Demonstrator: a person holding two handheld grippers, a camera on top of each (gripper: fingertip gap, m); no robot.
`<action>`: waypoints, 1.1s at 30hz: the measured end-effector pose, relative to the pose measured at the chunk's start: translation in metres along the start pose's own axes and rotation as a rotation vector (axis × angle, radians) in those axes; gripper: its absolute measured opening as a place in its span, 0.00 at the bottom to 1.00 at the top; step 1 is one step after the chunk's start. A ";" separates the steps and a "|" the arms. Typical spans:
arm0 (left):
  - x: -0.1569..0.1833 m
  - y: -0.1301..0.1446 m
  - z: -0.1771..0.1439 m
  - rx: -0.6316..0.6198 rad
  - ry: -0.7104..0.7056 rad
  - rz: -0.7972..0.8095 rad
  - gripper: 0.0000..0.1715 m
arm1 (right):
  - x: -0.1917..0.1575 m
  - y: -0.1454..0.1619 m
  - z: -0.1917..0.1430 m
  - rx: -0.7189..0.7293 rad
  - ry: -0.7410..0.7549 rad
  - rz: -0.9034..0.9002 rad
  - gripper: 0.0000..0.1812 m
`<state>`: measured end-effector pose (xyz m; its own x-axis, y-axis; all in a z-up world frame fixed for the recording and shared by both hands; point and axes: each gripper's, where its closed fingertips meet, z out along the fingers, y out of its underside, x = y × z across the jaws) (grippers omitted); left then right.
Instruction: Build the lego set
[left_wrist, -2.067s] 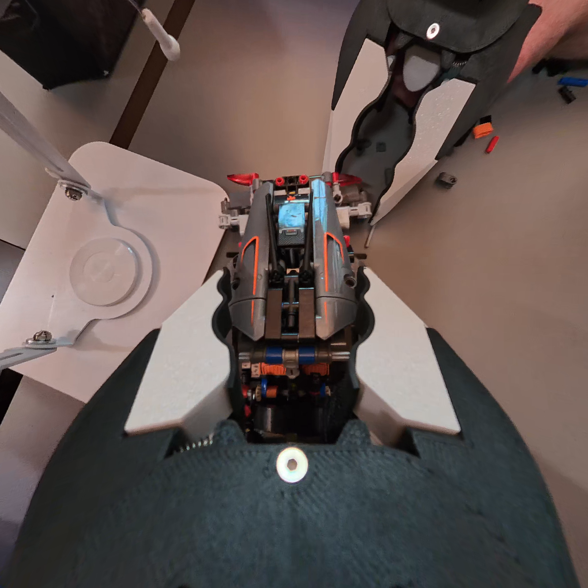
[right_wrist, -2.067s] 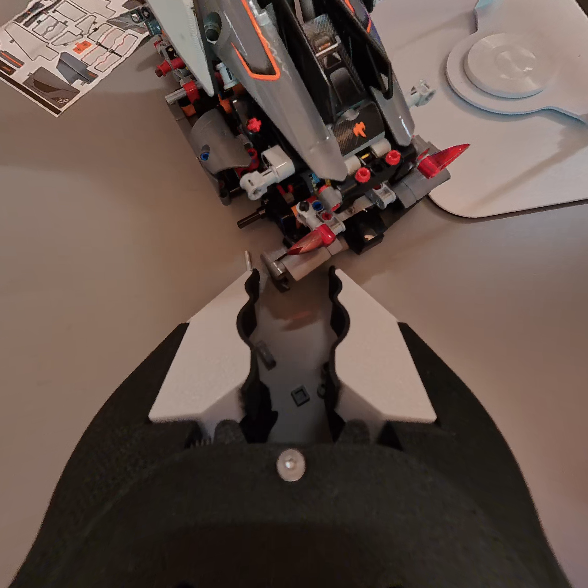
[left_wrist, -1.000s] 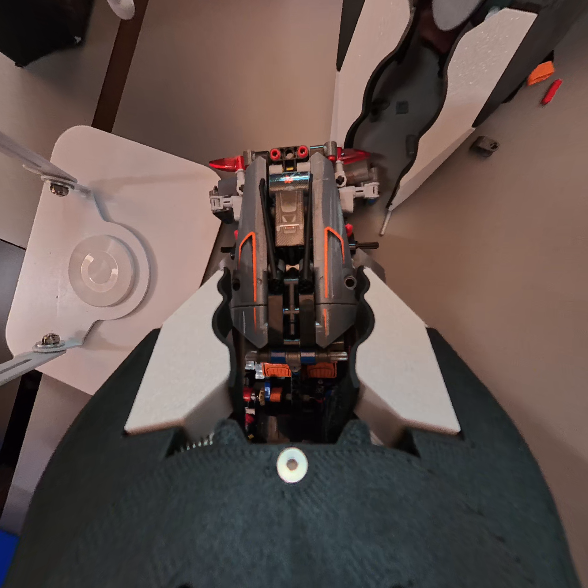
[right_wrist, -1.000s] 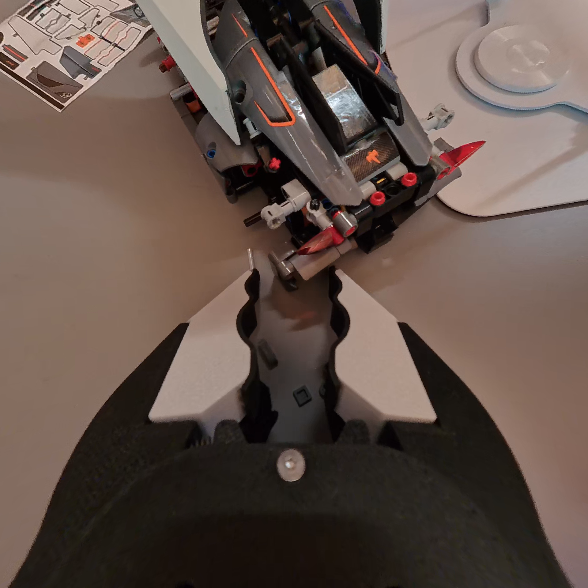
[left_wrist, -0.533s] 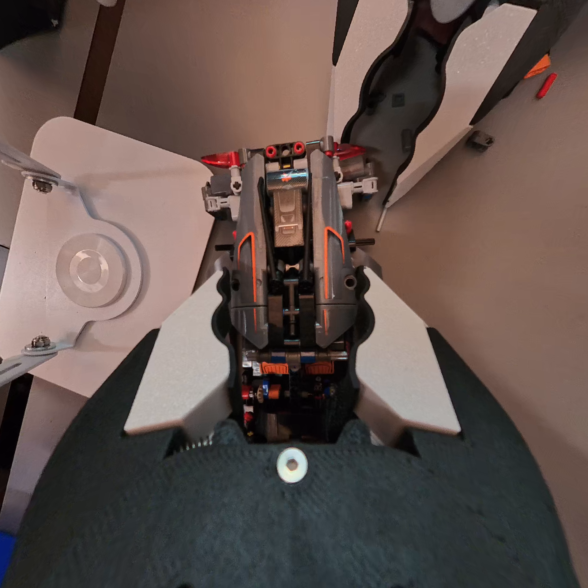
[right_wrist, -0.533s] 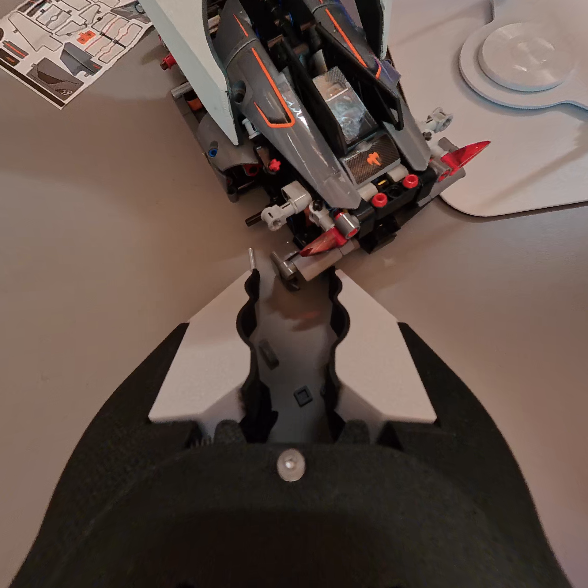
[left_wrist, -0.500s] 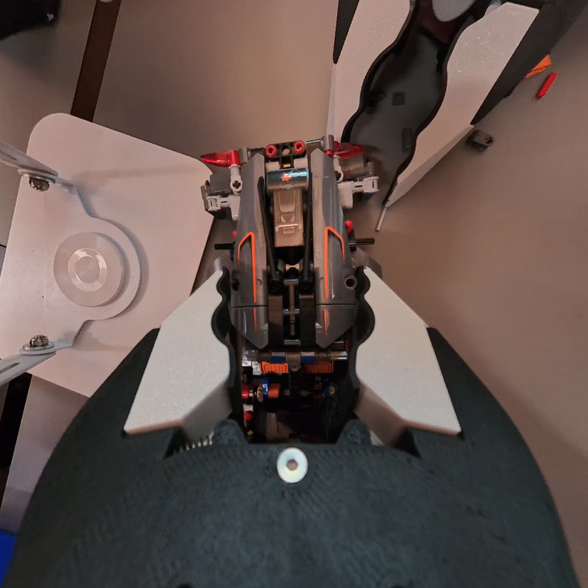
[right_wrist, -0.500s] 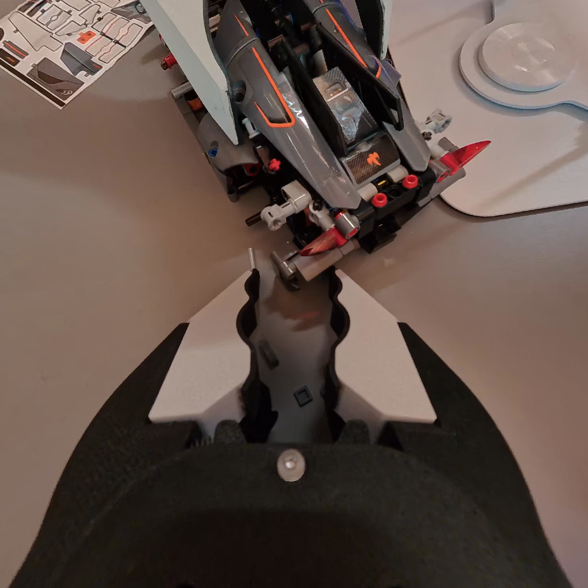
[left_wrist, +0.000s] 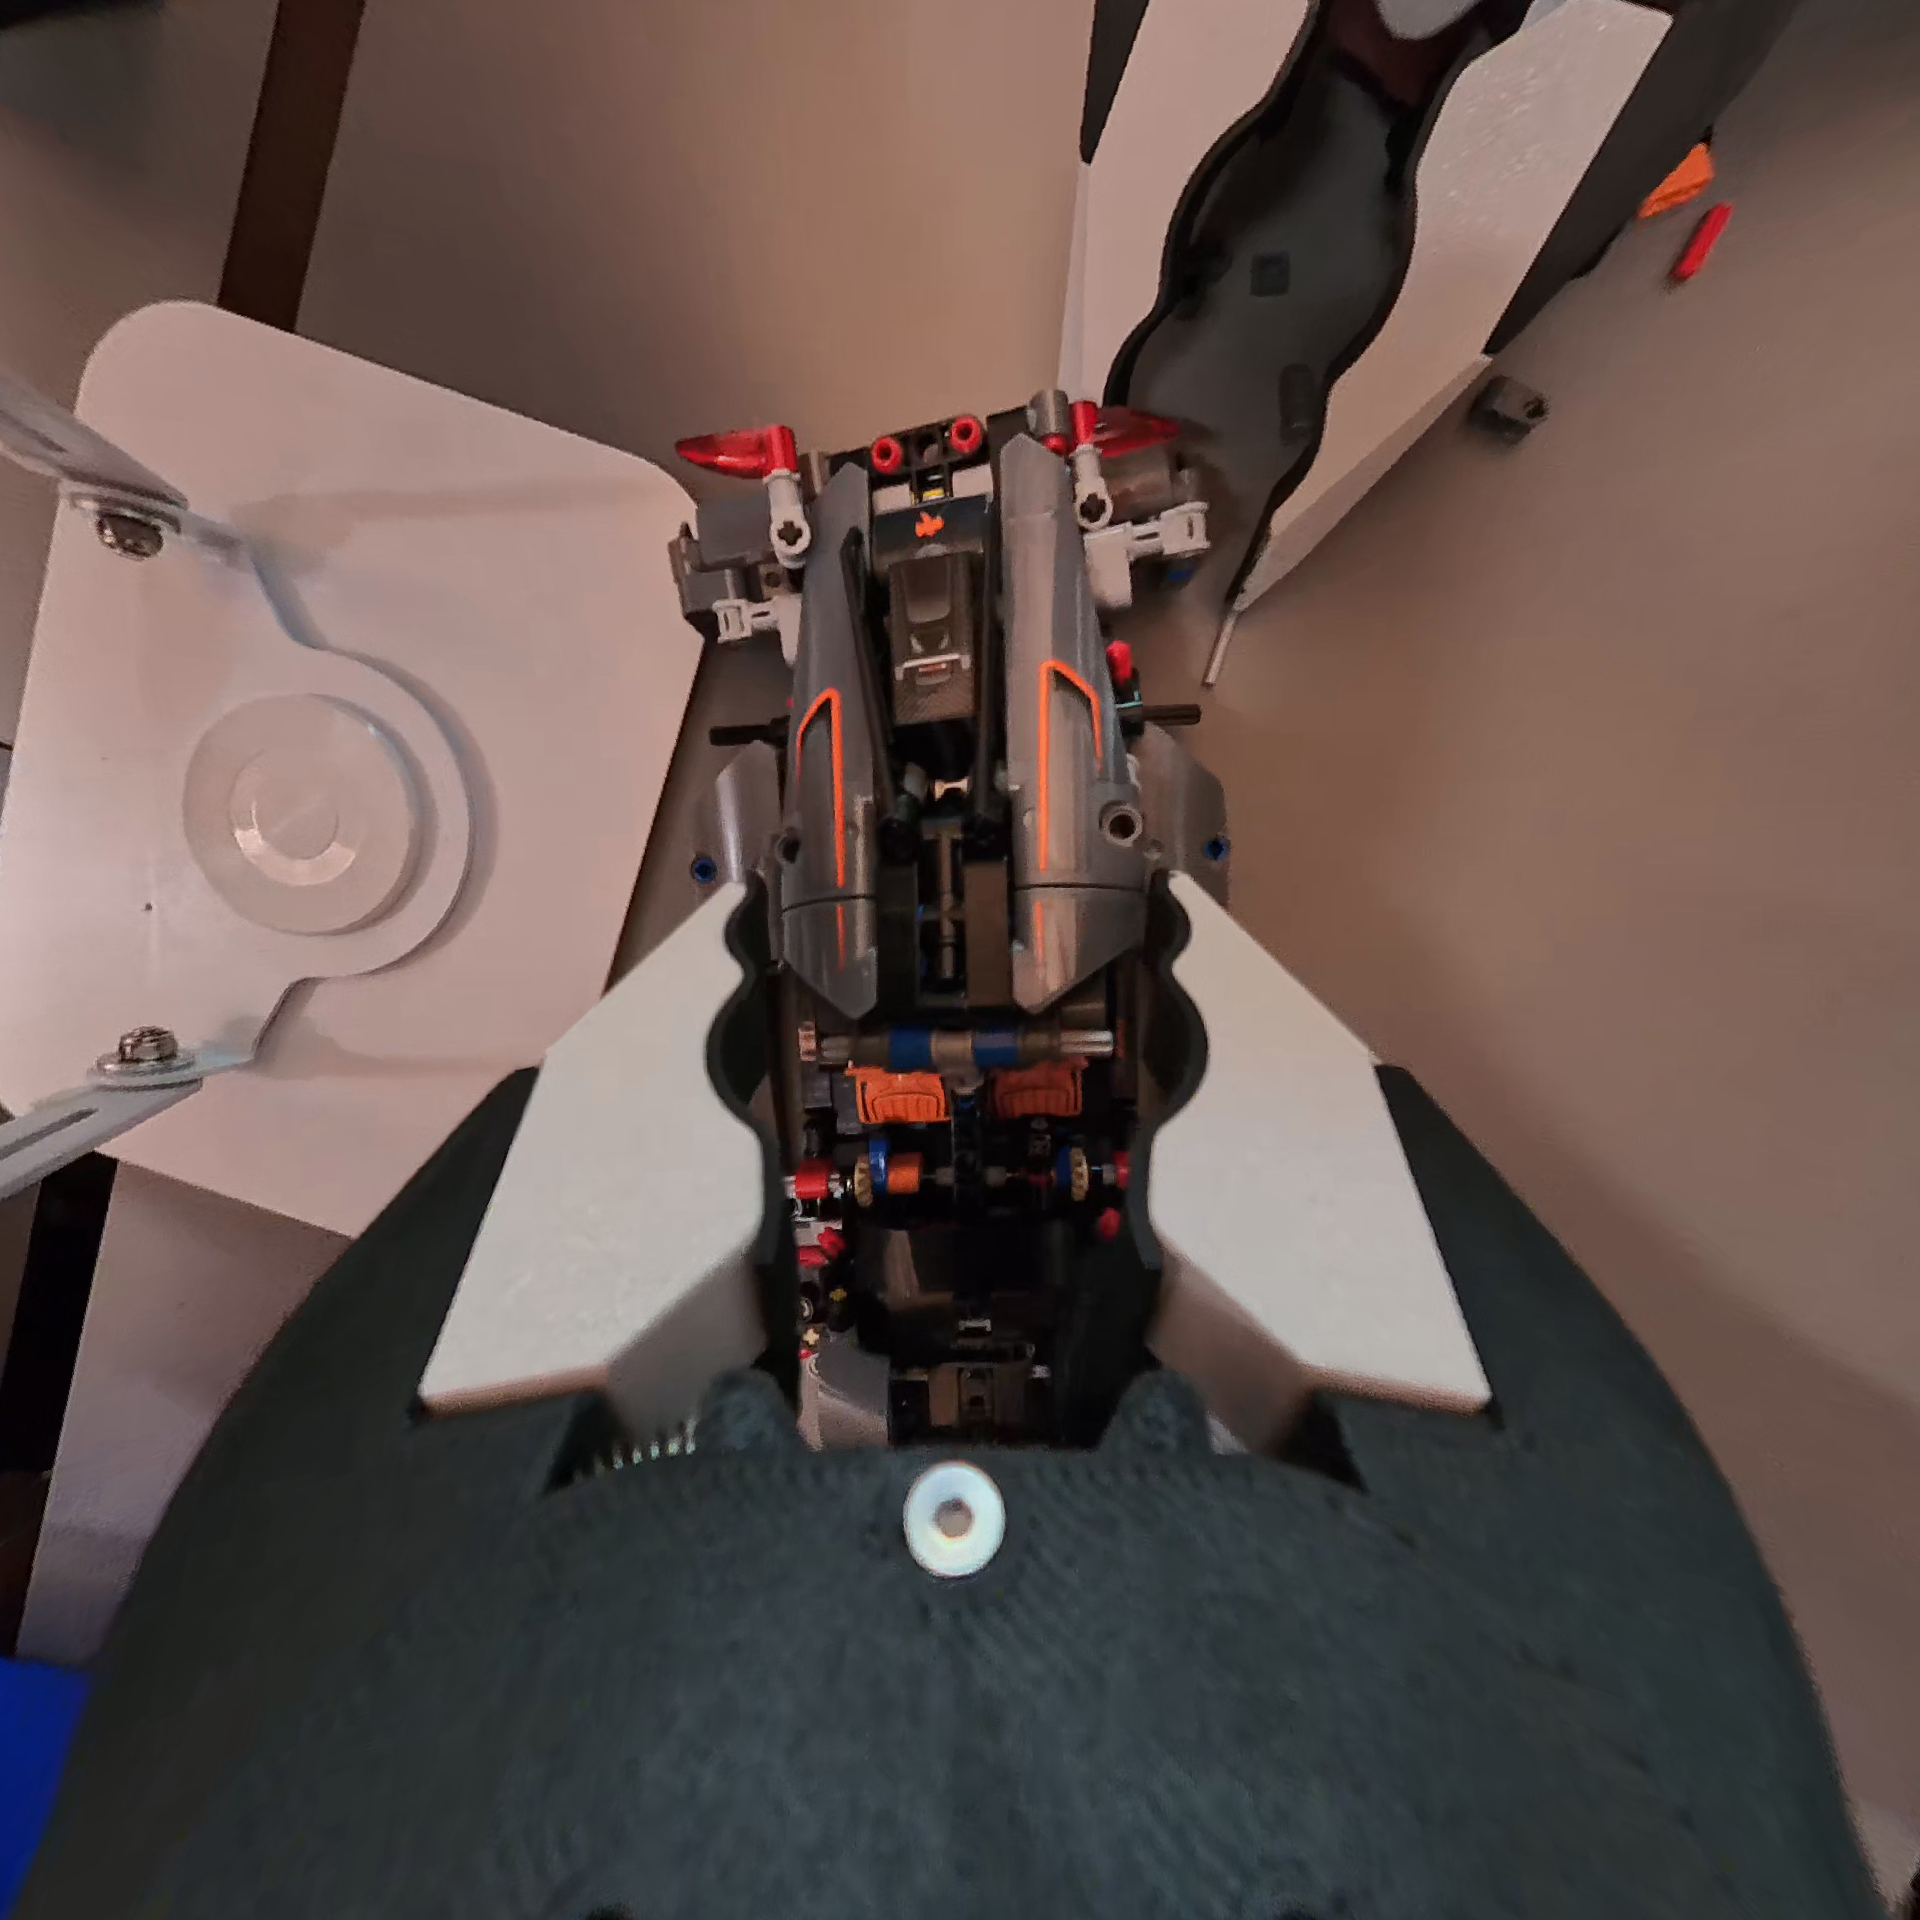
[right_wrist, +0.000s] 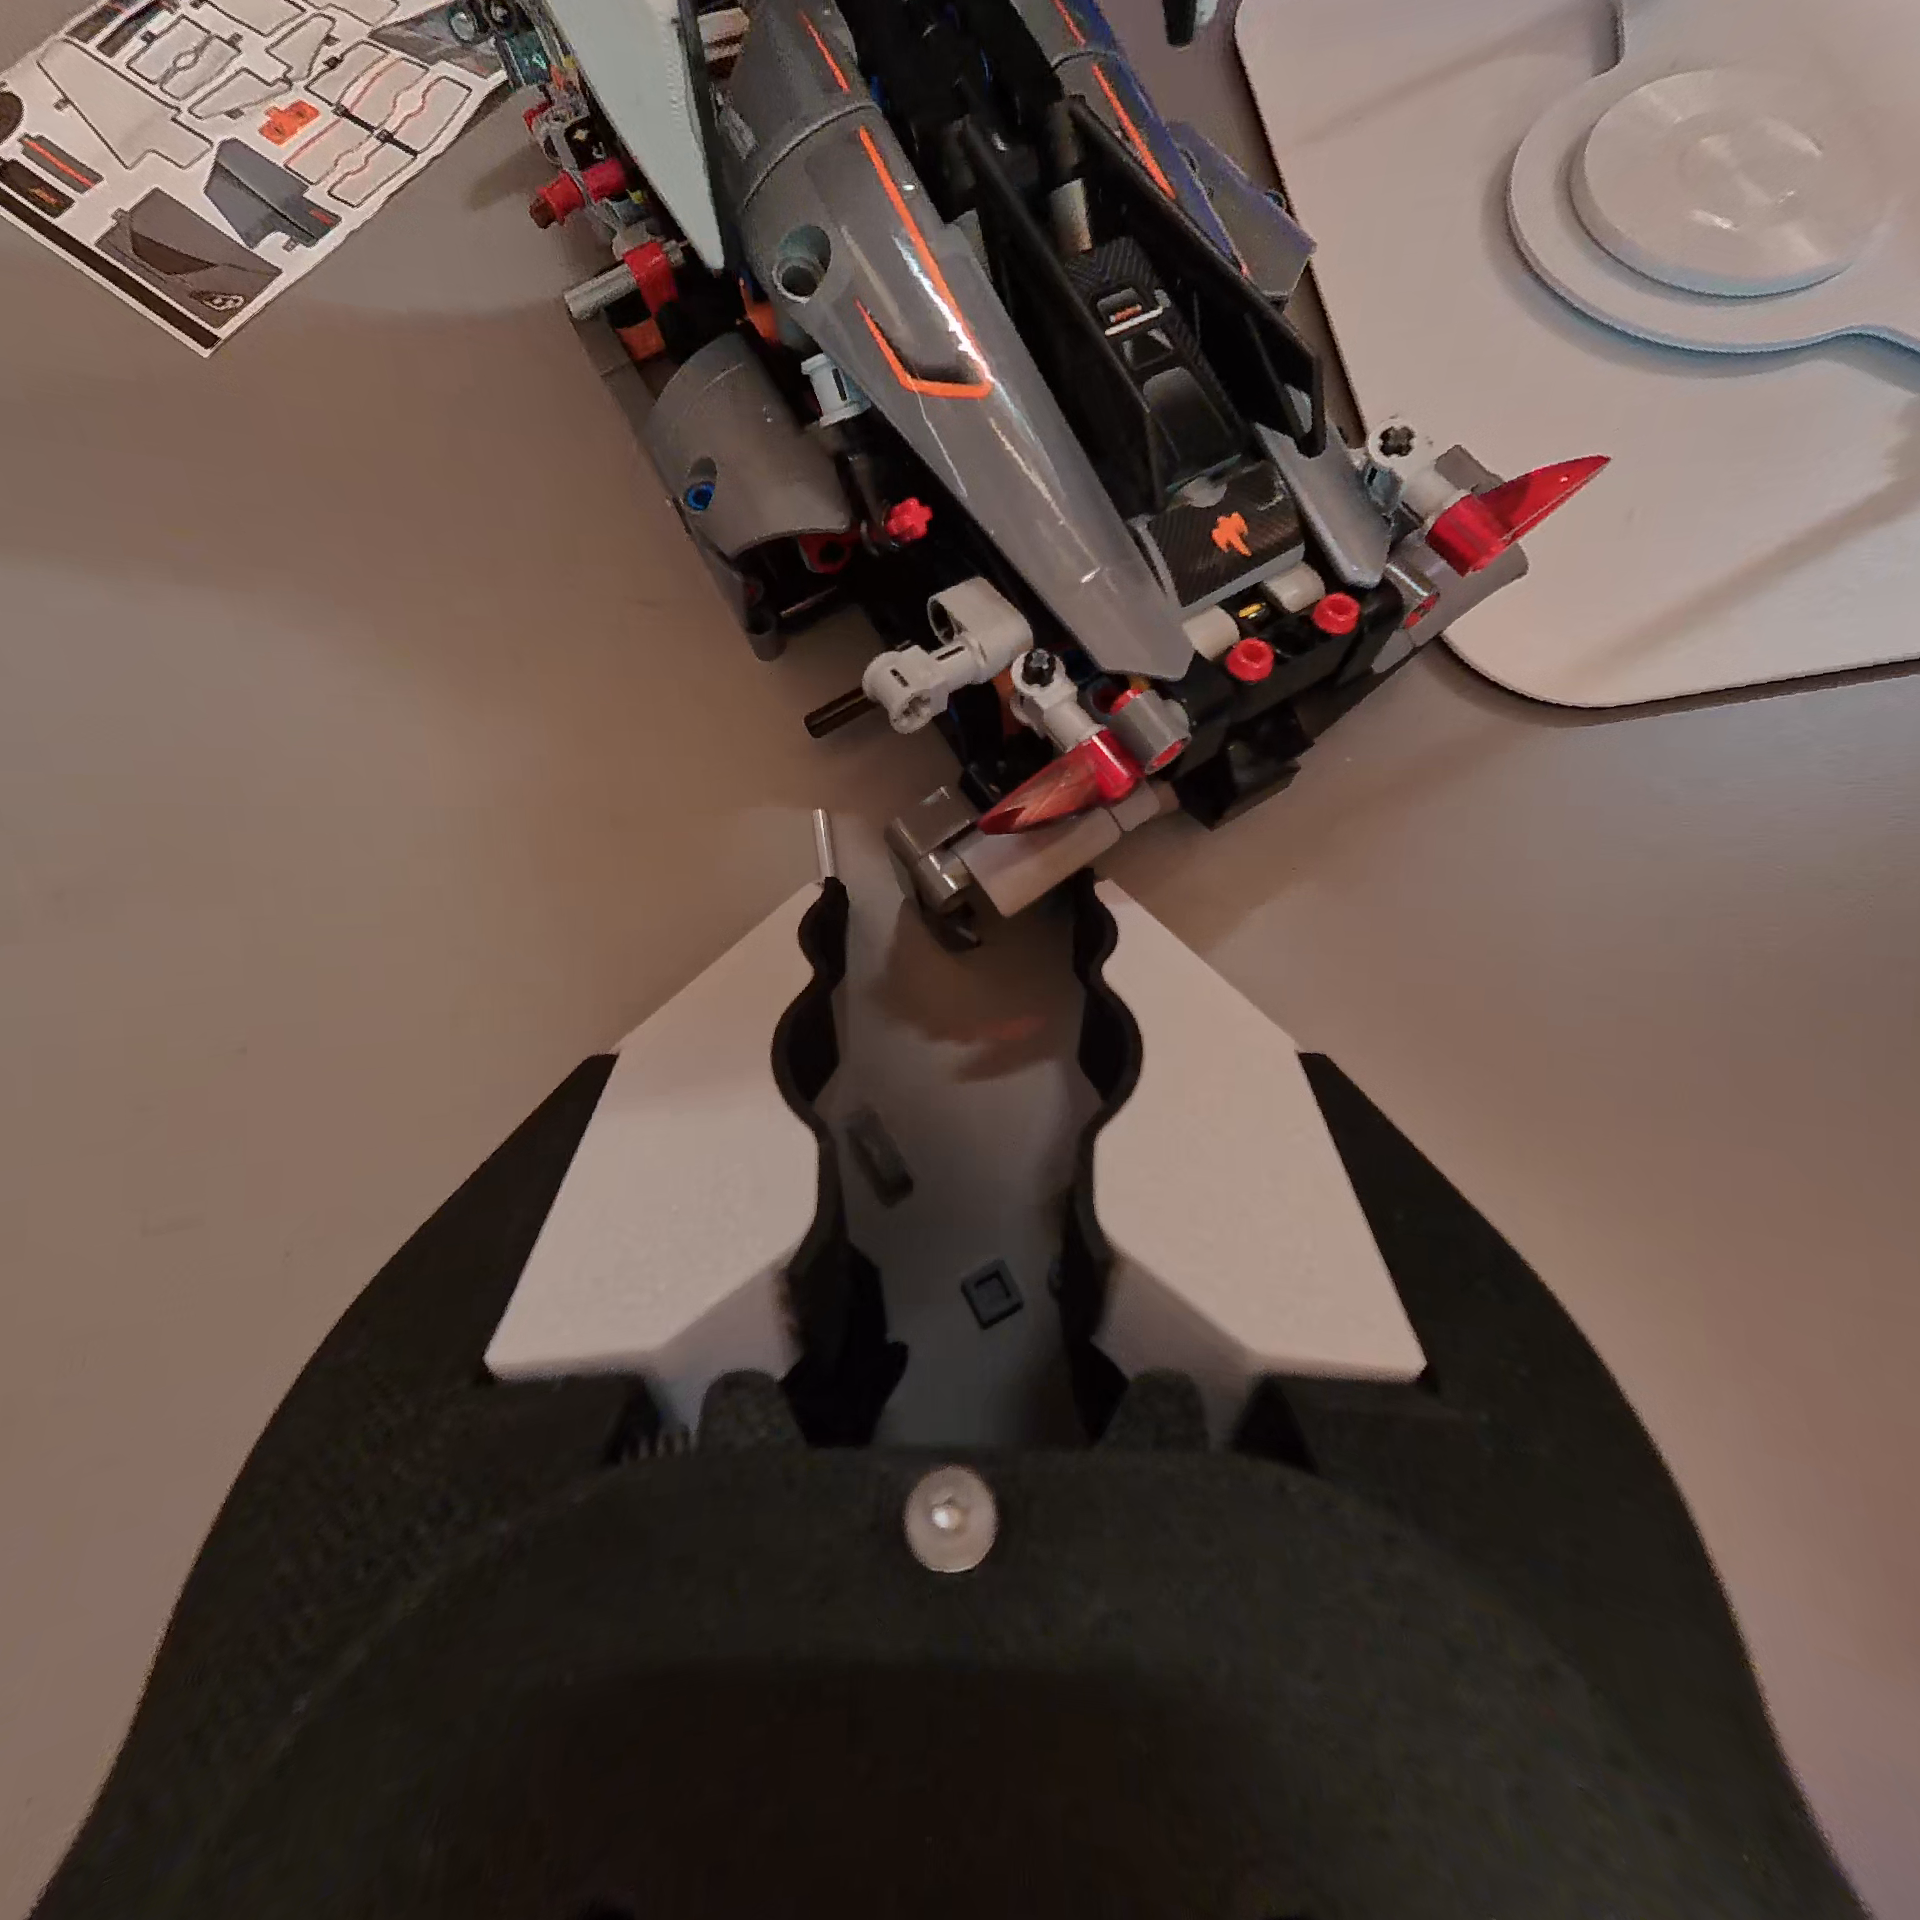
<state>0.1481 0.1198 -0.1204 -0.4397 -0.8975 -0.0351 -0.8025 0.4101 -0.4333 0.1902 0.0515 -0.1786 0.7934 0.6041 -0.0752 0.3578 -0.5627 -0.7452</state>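
Observation:
A grey Lego car (left_wrist: 935, 727) with orange stripes and red tail tips rests on the tan table. My left gripper (left_wrist: 951, 925) is shut on its body, one finger on each side. The car also shows in the right wrist view (right_wrist: 997, 416), tail toward the camera. My right gripper (right_wrist: 961, 899) is open, and the car's grey rear corner beam (right_wrist: 997, 868) sits between its fingertips. In the left wrist view the right gripper (left_wrist: 1247, 499) reaches in from the top right, at the car's far right corner. A thin metal pin (right_wrist: 821, 842) sticks out from its left fingertip.
A white plate (left_wrist: 468, 644) with a round disc and a metal bracket lies left of the car. It also shows in the right wrist view (right_wrist: 1558, 343). A sticker sheet (right_wrist: 208, 156) lies far left. Loose orange (left_wrist: 1675, 187), red (left_wrist: 1700, 244) and grey (left_wrist: 1507, 410) pieces lie far right. Small dark pieces (right_wrist: 987, 1294) lie between the right fingers. Spacing between my two grippers at the tips: around 11 centimetres.
The left gripper has shifted slightly with the car in its grip, and the car's tail has swung a little. The right gripper stays open at the rear corner.

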 end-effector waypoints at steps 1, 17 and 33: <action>0.000 0.001 0.000 -0.006 0.007 0.002 0.40 | 0.000 0.000 0.000 0.000 0.000 0.000 0.23; 0.003 -0.003 0.003 -0.038 0.090 -0.055 0.37 | 0.000 0.000 0.000 -0.001 -0.005 0.005 0.24; 0.006 -0.011 -0.017 0.031 0.072 -0.054 0.34 | -0.001 0.000 0.000 -0.001 -0.013 0.006 0.24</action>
<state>0.1475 0.1125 -0.1000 -0.4248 -0.9037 0.0535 -0.8134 0.3550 -0.4608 0.1895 0.0505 -0.1782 0.7888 0.6082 -0.0886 0.3535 -0.5668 -0.7441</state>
